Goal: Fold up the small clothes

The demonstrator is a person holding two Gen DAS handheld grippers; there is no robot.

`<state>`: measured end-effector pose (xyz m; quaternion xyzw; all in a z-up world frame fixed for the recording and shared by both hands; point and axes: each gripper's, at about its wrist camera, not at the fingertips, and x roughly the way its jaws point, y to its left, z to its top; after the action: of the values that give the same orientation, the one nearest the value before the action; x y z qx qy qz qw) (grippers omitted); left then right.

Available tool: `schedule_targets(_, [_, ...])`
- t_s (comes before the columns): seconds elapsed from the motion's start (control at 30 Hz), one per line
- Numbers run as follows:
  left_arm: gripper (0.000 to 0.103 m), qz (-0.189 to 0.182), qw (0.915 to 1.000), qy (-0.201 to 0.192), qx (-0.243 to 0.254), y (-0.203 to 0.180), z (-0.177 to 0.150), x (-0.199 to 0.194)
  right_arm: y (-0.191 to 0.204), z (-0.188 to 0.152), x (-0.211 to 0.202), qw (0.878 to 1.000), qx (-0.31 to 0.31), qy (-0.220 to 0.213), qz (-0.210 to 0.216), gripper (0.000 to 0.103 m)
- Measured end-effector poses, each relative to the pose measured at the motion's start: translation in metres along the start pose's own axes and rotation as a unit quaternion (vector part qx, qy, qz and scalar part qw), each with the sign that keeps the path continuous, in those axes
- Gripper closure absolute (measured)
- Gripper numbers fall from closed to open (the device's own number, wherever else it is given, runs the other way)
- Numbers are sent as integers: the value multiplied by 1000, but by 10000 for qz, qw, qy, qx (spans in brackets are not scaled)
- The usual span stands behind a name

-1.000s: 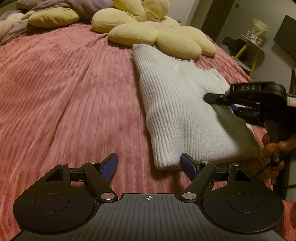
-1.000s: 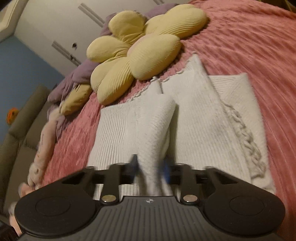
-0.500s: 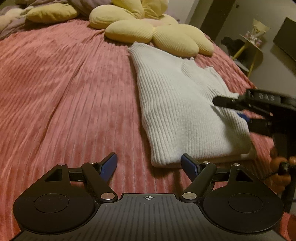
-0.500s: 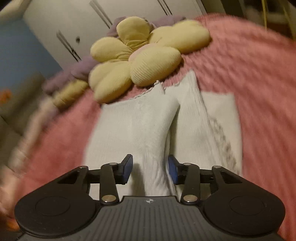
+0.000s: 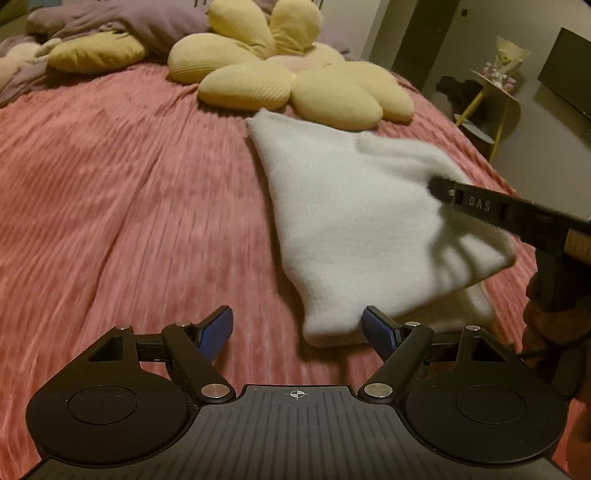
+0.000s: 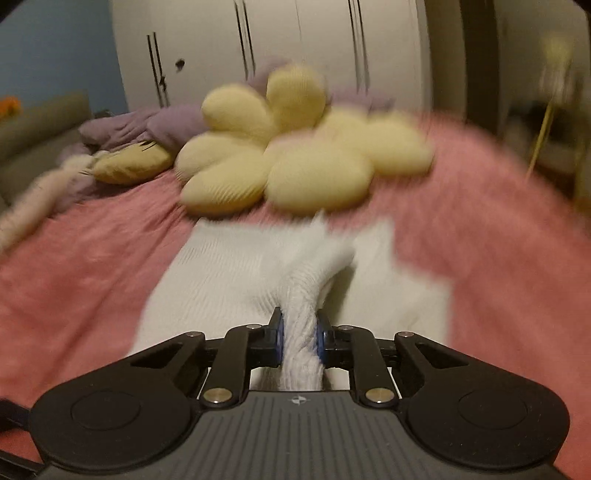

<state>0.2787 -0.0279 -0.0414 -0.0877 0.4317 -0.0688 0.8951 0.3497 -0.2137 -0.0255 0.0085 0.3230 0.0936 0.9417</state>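
Dim warm lighting in here. Bed has a pink ribbed cover, with a big yellow flower cushion at the far end and a lumpy purple blanket behind it. White wardrobe doors along the far wall, blue wall to the left. Far right there's a small yellow side table and a dark screen.
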Motion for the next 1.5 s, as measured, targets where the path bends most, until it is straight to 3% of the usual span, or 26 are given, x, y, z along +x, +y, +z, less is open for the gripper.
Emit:
schedule_targets(0.13, [20, -4, 9999, -3, 107, -7, 2, 3, 5, -9, -14, 9932, -576, -472, -899, 88])
schedule_targets(0.2, [21, 3, 9999, 16, 129, -10, 3, 7, -4, -18, -11, 9908, -583, -368, -1164, 88])
schedule_targets(0.33, [21, 35, 9999, 17, 106, -12, 8, 10, -29, -35, 0, 9911, -271, -19, -1305, 87])
schedule_targets(0.43, [20, 88, 9999, -41, 55, -10, 13, 9, -47, -33, 0, 9963, 168, 129, -827, 83])
schedule_targets(0.5, [18, 122, 9999, -105, -22, -9, 19, 10, -67, -26, -8, 9960, 823, 195, -285, 78])
schedule_targets(0.57, [18, 118, 9998, -133, -109, -9, 25, 11, -90, -26, -19, 9858, 1670, 148, 133, 67])
schedule_targets(0.73, [18, -308, 9987, -168, -382, -13, 39, 26, -121, -49, -34, 9573, 2780, 360, 703, 67])
schedule_targets(0.8, [18, -475, 9976, -17, -503, -13, 40, 36, -120, -61, -37, 9519, 2881, 547, 890, 67])
schedule_targets(0.9, [18, -831, 9935, 223, -741, -11, 34, 47, -115, -71, -43, 9585, 2655, 541, 884, 67])
schedule_targets(0.97, [18, -914, 9920, 294, -821, -11, 29, 49, -114, -74, -47, 9602, 2603, 520, 863, 83])
schedule_targets(1.1, [20, -871, 9932, 317, -706, -14, 25, 48, -116, -71, -49, 9582, 2654, 576, 896, 89])
schedule_targets(1.17, [20, -792, 9946, 228, -637, -12, 25, 42, -120, -70, -51, 9448, 2981, 576, 1228, 92])
schedule_targets(1.27, [20, -480, 9971, 129, -576, -10, 31, 34, -133, -79, -51, 9063, 3769, 632, 1805, 92])
schedule_targets(1.33, [23, -346, 9972, 145, -653, -4, 33, 32, -139, -89, -47, 8920, 4034, 728, 1908, 92])
schedule_targets(1.43, [23, -558, 9948, 251, -812, 0, 26, 26, -139, -100, -44, 9045, 3855, 928, 1572, 92])
schedule_targets(1.5, [24, -834, 9915, 369, -931, -2, 16, 21, -140, -102, -47, 9004, 3922, 902, 1655, 91])
